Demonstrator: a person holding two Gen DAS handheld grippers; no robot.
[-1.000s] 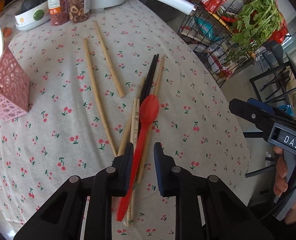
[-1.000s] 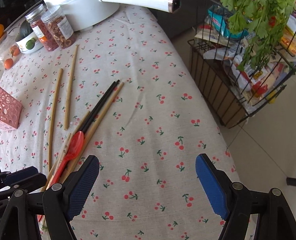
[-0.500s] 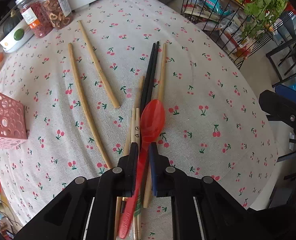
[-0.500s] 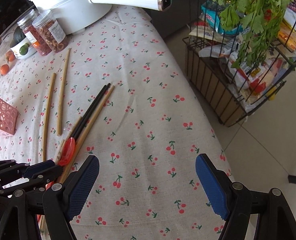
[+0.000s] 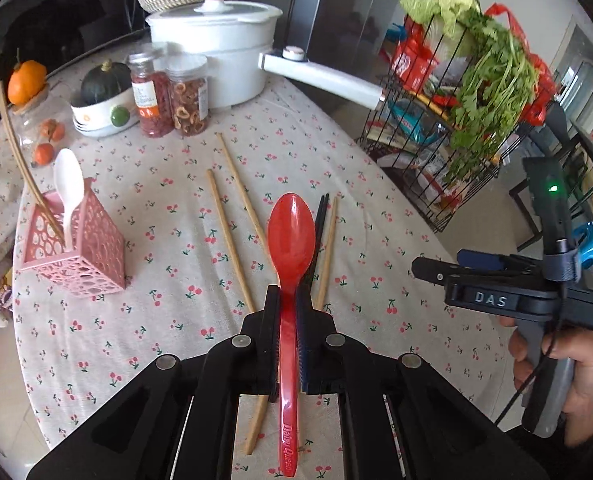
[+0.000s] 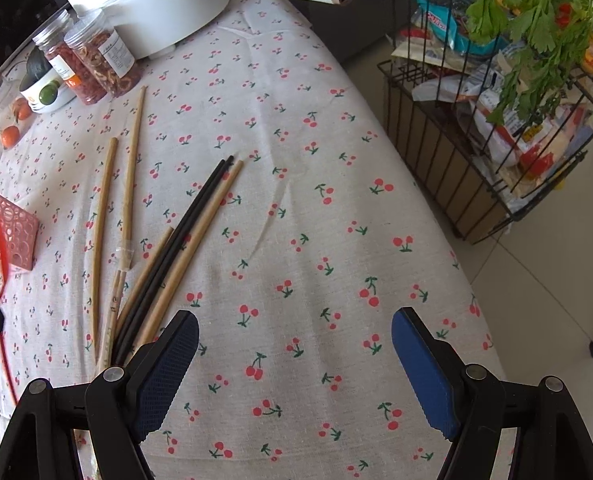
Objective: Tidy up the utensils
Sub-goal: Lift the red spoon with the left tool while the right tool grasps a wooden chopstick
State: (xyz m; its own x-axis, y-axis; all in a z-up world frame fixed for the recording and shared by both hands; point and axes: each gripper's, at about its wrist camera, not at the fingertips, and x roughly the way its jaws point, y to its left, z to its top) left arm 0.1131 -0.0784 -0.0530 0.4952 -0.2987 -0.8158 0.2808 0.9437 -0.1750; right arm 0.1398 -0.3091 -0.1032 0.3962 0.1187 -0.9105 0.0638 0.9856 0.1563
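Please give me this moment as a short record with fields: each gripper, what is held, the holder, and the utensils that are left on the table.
left gripper: shut on the red spoon, lifted above the table
right gripper: open, empty, above the cherry-print tablecloth
pink holder: upright, contains a white spoon and one wooden chopstick
left on the table: black chopsticks and several wooden chopsticks, loosely fanned
task status: red spoon not yet in the holder

Red spoon [image 5: 291,236]; pink perforated holder [image 5: 81,248]; cherry-print tablecloth [image 6: 296,220]; black chopsticks [image 6: 176,248].
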